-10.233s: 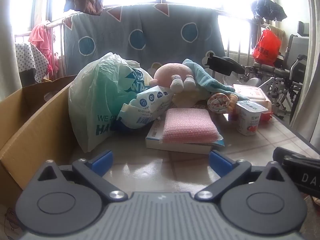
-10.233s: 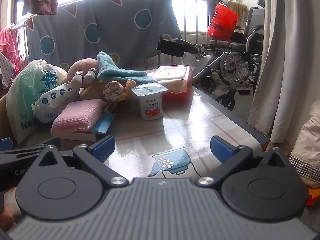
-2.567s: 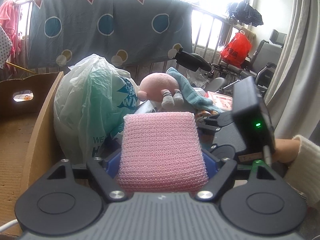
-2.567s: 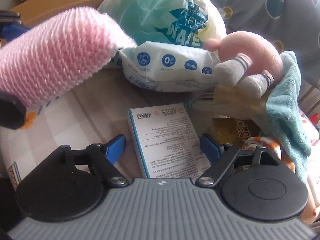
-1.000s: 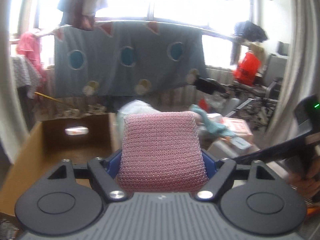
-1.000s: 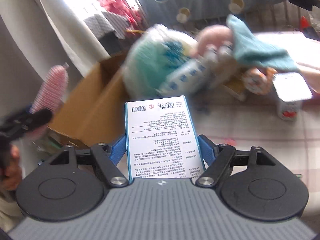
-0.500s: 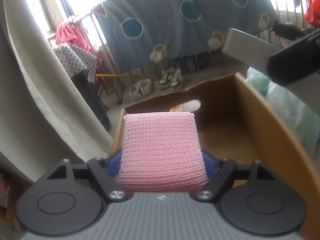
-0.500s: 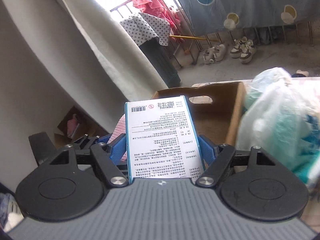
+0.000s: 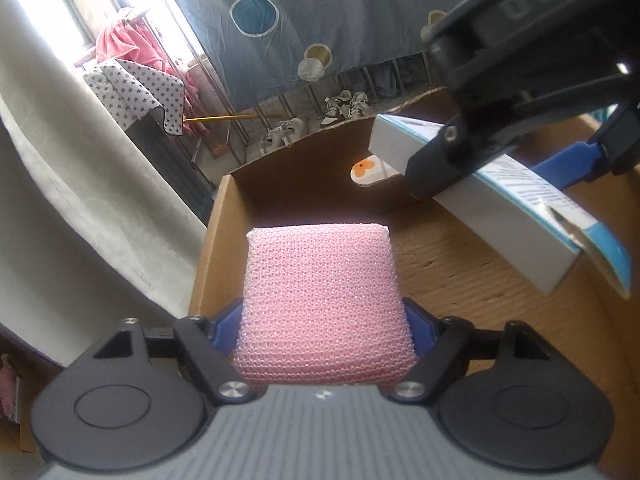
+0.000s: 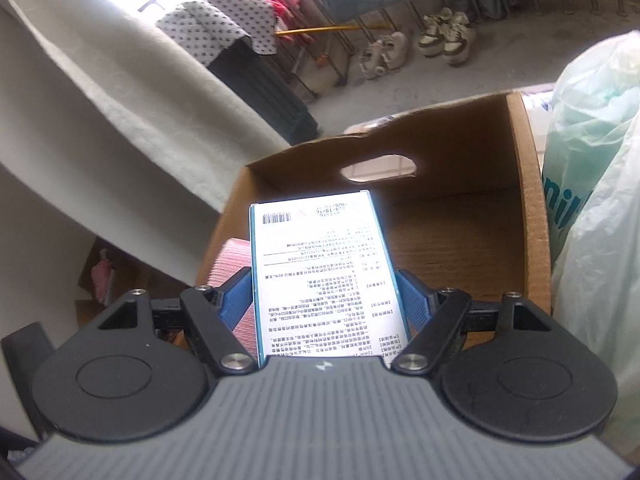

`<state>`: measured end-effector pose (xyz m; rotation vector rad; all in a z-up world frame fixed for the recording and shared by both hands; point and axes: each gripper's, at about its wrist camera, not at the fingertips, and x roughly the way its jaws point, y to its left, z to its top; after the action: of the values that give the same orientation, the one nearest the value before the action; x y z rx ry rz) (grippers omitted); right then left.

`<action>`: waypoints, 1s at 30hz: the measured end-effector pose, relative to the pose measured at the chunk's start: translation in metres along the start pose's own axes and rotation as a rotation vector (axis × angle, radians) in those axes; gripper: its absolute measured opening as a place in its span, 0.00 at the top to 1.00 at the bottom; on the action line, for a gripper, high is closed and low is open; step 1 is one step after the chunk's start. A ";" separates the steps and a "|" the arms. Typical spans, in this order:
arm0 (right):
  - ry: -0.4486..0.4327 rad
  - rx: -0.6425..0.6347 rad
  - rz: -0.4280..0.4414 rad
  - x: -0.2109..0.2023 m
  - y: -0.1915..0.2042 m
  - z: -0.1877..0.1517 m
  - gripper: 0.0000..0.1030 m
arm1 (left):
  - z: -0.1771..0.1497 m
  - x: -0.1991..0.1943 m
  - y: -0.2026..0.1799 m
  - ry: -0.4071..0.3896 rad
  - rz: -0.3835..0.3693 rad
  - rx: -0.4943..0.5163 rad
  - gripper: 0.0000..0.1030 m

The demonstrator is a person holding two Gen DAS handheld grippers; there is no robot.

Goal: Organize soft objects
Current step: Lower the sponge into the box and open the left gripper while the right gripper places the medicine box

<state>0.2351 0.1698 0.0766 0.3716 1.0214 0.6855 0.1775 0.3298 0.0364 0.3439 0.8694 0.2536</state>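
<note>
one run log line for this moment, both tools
left tool: shut on pink mesh sponge | right tool: shut on white printed carton | both over open brown cardboard box | nothing released

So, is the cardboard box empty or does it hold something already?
Apparently empty: the cardboard box shows bare floor; pink sponge and white carton are held above it.

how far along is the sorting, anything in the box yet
Nothing visibly lies in the cardboard box yet. In hand: the left claw grips the pink sponge, the right claw a flat printed box, both over it. Left: releasing both.
</note>
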 end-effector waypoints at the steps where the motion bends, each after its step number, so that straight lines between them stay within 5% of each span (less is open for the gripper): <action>1: 0.006 0.009 -0.015 0.009 -0.002 0.002 0.27 | 0.002 0.008 0.001 0.014 -0.004 -0.013 0.21; 7: -0.057 -0.037 -0.136 0.049 0.001 0.014 0.27 | 0.011 0.036 0.014 0.100 -0.042 -0.107 0.18; 16: 0.006 -0.036 -0.184 0.095 -0.008 0.007 0.26 | 0.001 0.025 -0.002 0.121 0.030 0.115 0.08; 20: 0.026 -0.004 -0.180 0.102 -0.017 0.005 0.26 | -0.007 0.012 -0.005 0.173 -0.017 0.156 0.10; 26: 0.030 -0.045 -0.177 0.098 -0.020 0.002 0.26 | -0.011 -0.010 0.000 0.288 -0.180 0.112 0.34; 30: 0.028 -0.054 -0.180 0.095 -0.016 0.002 0.27 | -0.013 0.010 0.002 0.410 -0.215 0.033 0.78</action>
<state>0.2748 0.2228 0.0060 0.2208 1.0470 0.5563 0.1731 0.3374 0.0226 0.2291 1.3063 0.1097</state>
